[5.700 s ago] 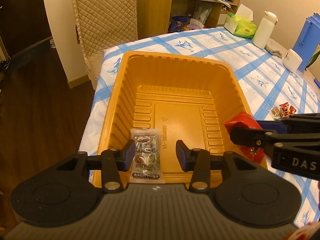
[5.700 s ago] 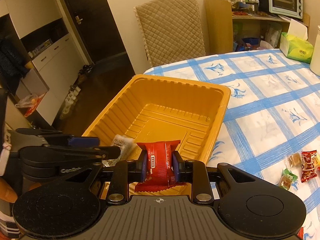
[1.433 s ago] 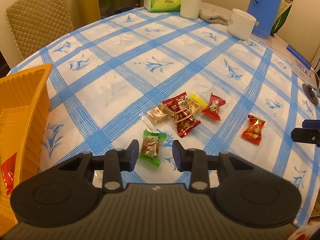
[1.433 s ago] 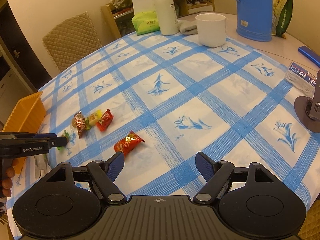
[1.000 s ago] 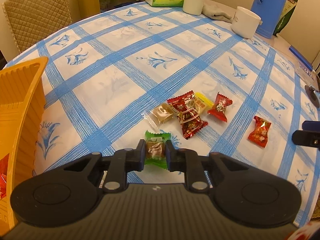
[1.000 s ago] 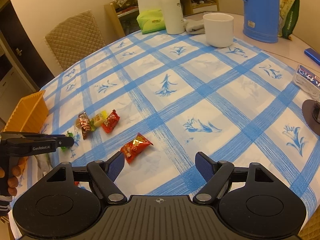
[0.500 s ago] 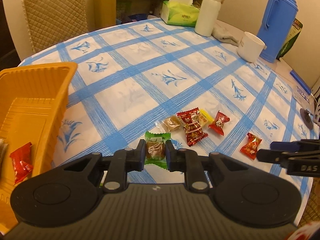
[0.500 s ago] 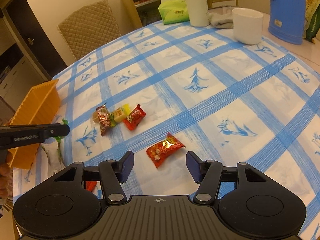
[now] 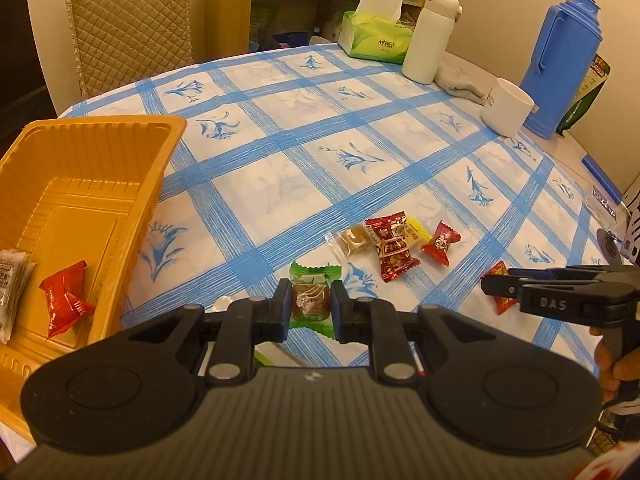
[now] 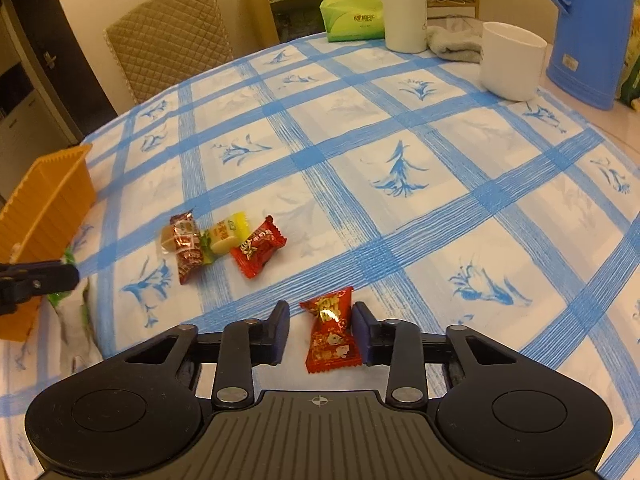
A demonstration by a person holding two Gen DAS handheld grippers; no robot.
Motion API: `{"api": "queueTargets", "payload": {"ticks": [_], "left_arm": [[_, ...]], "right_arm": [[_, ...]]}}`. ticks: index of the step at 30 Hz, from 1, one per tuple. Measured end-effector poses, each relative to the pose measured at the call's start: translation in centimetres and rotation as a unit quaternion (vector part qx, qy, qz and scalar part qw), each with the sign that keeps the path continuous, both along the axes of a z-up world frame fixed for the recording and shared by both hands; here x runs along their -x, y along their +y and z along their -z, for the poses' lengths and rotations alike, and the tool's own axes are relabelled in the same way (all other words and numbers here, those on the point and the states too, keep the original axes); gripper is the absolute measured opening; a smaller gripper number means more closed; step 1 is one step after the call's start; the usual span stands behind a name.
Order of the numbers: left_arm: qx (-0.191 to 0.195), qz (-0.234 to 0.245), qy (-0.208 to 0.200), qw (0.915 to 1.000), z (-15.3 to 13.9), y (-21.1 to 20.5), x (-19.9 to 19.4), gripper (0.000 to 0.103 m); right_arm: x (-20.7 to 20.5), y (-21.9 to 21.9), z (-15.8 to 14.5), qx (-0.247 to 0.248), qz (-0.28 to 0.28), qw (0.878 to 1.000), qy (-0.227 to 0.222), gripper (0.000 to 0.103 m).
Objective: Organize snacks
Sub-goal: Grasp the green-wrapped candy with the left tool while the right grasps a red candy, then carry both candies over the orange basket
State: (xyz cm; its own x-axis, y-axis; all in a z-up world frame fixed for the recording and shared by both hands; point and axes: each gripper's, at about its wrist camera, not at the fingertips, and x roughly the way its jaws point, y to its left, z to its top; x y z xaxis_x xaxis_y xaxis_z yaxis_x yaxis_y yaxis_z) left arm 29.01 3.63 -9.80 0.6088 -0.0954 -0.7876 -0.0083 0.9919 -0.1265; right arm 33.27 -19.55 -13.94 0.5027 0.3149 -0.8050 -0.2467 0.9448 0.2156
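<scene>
A: Since half a second ago: right tongs (image 10: 318, 334) narrowed around red-gold candy (image 10: 332, 334), pads not yet pressing on both sides. Left tongs (image 9: 308, 306) clamped on green candy (image 9: 311, 300), raised off desk (image 9: 280, 184).

B: Candy's long axis?

A: Lengthwise along right tongs. Orange tray (image 9: 100, 128) lies left of candy; left tongs nearer tray.

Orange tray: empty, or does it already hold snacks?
Not empty. The orange tray holds a red snack packet and a silvery packet at its left edge; the rest is bare.
</scene>
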Motion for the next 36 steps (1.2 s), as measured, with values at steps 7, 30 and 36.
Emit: {"api": "queueTargets", "payload": {"ticks": [7,30,36], "left_arm": [[0.001,-0.003,-0.004,1.0,-0.4,0.1,0.7,0.018],[0.01,-0.026,-0.047,0.9985,-4.9,2.0,6.9,0.018],[0.007,-0.05,-0.054,0.9972,-6.1,4.5,10.1,0.018]], "right_arm": [[0.6,0.4,0.3,0.028,-0.02,0.999,-0.016,0.021],[5.9,3.2,-7.1,-0.052,-0.085,0.994,-0.045,0.021],[8.3,6.7,-8.5,-0.083,-0.128,0.987,-0.042,0.021]]}}
